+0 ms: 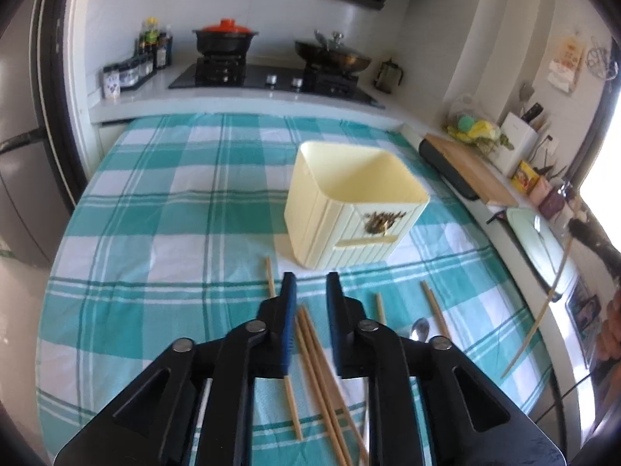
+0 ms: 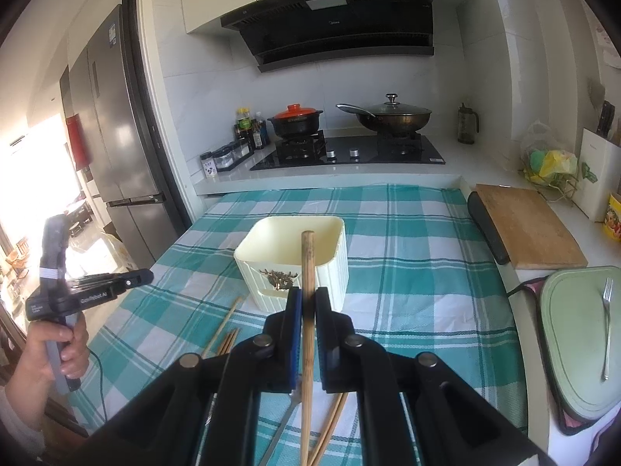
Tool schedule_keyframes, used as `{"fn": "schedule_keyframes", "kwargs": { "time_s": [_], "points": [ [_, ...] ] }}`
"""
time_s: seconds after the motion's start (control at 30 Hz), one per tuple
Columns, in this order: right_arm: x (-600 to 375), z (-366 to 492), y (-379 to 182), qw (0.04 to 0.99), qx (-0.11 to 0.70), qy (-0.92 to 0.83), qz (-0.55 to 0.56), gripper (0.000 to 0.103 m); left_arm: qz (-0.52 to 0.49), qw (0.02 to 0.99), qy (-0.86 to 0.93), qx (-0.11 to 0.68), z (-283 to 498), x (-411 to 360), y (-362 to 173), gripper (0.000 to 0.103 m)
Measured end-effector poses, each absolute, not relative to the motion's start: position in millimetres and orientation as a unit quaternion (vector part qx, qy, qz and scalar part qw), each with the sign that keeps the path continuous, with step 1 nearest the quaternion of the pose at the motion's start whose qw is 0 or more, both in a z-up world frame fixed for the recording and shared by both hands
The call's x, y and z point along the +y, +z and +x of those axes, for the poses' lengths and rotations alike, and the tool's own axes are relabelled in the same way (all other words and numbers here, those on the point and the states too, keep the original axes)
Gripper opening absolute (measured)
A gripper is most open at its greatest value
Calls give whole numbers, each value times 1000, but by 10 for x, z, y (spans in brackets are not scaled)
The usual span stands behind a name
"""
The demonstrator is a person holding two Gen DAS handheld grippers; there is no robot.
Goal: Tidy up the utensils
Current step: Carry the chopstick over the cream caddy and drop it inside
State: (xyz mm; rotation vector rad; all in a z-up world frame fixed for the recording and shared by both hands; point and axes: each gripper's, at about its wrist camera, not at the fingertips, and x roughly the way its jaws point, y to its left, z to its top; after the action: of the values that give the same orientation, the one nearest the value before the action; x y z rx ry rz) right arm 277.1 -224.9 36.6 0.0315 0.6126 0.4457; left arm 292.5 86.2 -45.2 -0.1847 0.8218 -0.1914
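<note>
A single wooden chopstick (image 2: 307,295) stands nearly upright, pinched between the blue pads of the right tongs (image 2: 307,298); its blunt top end shows in front of the cream ribbed utensil holder (image 2: 295,260). In the left wrist view the same stick (image 1: 537,324) slants in the air out past the right edge of the counter.

The holder stands upright near the middle of the counter, on the teal-and-white checked cloth (image 1: 163,194), and what shows of its inside is bare. A dark decorative mark sits on its near wall.

The remaining loose chopsticks (image 1: 314,353) lie scattered on the cloth toward the near edge, some crossing under the left tongs (image 1: 310,287), with a metal spoon (image 1: 420,328) just beside them on the right. The left tongs hang above this pile with the jaws parted and nothing between the pads. A hand (image 2: 58,343) grips their handle at the left edge.

Off the right edge, a pale green board (image 2: 574,334) carries a fork (image 2: 606,326), and a wooden cutting board (image 2: 528,225) lies beyond it. At the far edge is a gas hob (image 2: 349,153) with a clay pot (image 2: 295,118) and a lidded wok (image 2: 392,114).
</note>
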Motion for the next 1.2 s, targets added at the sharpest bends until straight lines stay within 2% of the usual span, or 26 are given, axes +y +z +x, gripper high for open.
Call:
{"fn": "schedule_keyframes", "kwargs": {
  "time_s": [0.07, 0.23, 0.43, 0.47, 0.5, 0.53, 0.57, 0.6, 0.7, 0.97, 1.2],
  "points": [
    [-2257, 2750, 357, 928, 301, 219, 15, 7, -86, 891, -92, 436, 3129, 861, -712, 31],
    [-2295, 2726, 323, 926, 306, 218, 24, 7, -79, 855, -58, 509, 3730, 864, -1323, 31],
    [-2351, 2694, 300, 926, 308, 215, 25, 7, -48, 825, -33, 563, 4212, 703, -1762, 32],
    [-2351, 2692, 297, 926, 309, 214, 25, 7, -37, 834, -28, 549, 4233, 677, -1735, 31],
    [-2351, 2693, 290, 926, 310, 214, 25, 7, -27, 830, -24, 556, 4273, 643, -1746, 26],
    [-2351, 2694, 282, 925, 312, 214, 25, 7, -15, 833, -23, 552, 4285, 608, -1732, 12],
    [-2347, 2695, 274, 925, 313, 215, 24, 7, -14, 832, -33, 553, 4282, 584, -1727, 4],
    [-2342, 2698, 266, 924, 313, 216, 24, 7, -15, 834, -36, 550, 4259, 579, -1715, 4],
    [-2332, 2714, 267, 924, 311, 219, 28, 7, -36, 853, -34, 520, 4062, 668, -1559, 3],
    [-2230, 2829, 327, 928, 289, 233, 39, 7, -134, 926, -62, 346, 3194, 1017, -368, 3],
    [-2017, 3100, 407, 931, 270, 239, 50, 7, -134, 958, -69, 245, 3125, 999, 436, 3]
  ]
}}
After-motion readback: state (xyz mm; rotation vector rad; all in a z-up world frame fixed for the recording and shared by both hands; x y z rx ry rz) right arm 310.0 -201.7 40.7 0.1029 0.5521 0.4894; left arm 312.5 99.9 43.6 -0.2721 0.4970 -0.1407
